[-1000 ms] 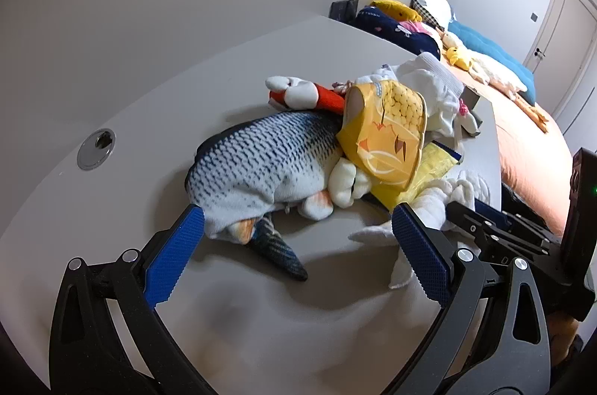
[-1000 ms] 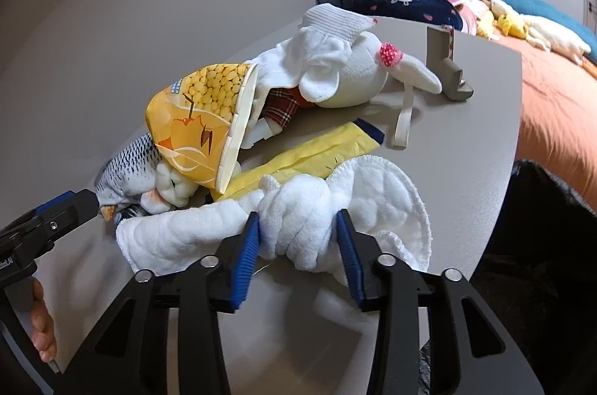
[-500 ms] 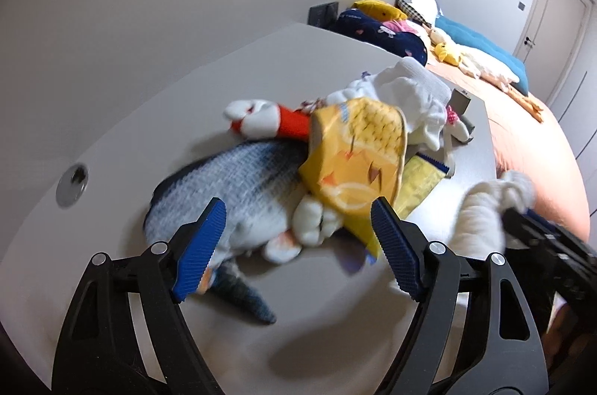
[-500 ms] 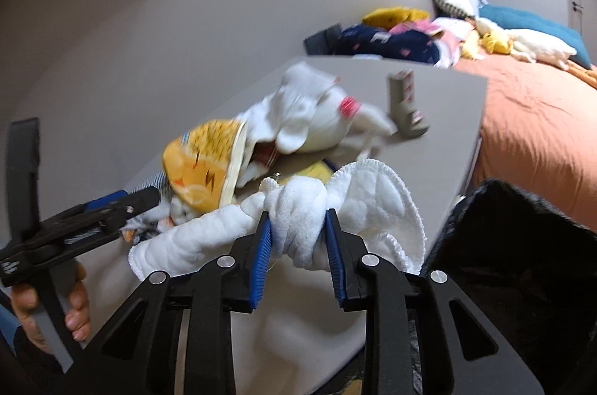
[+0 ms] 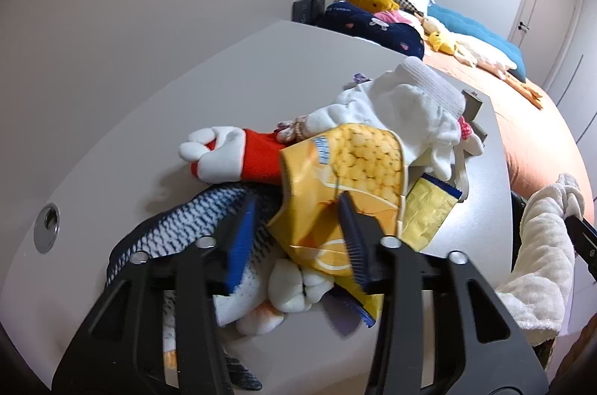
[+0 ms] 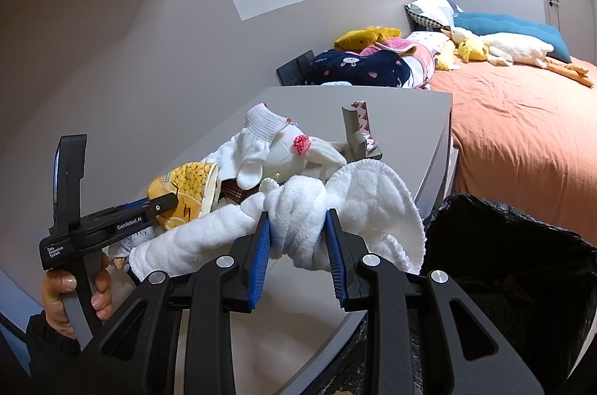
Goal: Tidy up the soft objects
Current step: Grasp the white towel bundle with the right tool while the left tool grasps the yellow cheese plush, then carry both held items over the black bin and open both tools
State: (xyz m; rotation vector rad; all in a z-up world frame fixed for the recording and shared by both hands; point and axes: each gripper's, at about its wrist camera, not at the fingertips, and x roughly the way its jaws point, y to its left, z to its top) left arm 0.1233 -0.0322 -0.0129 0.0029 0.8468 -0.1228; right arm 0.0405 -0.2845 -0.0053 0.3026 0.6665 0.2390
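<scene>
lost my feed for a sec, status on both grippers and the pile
Right gripper shut on white towel, lifted beside black bag. Left gripper part open around yellow corn bag; grip unclear. Fish plush close below.

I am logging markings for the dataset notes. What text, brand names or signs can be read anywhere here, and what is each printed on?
"GenRobot.AI": white print on the black left gripper arm, right wrist view.
"Data Acquisition System": small white print on the same gripper's body.
Blue label on the yellow corn-printed snack bag: too blurred to read.
Nothing else legible.
</scene>
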